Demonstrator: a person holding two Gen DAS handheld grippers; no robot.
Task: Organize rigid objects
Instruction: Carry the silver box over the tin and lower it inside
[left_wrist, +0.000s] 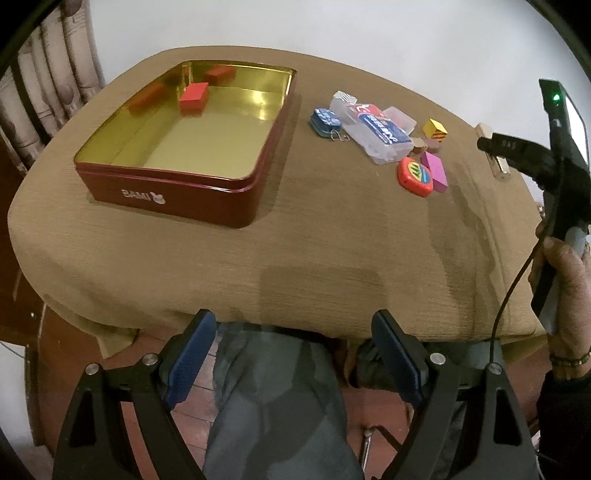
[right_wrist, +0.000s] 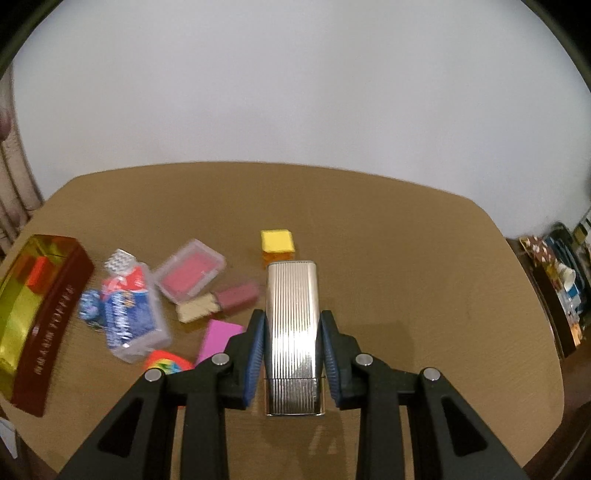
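A dark red tin (left_wrist: 177, 188) with a gold inside sits at the table's left and holds one red block (left_wrist: 193, 96); it also shows in the right wrist view (right_wrist: 44, 325). My right gripper (right_wrist: 291, 321) is shut on a ribbed silver metal case (right_wrist: 292, 332), held above the table. In the left wrist view the case (left_wrist: 495, 155) shows at the right edge. My left gripper (left_wrist: 293, 325) is open and empty, back over the table's near edge.
A cluster of small objects lies right of the tin: a blue tin (left_wrist: 325, 122), a clear plastic box (left_wrist: 373, 129), a yellow cube (right_wrist: 277, 243), a pink block (right_wrist: 218, 339), a red round case (left_wrist: 415, 175). A tan cloth (left_wrist: 332, 240) covers the table.
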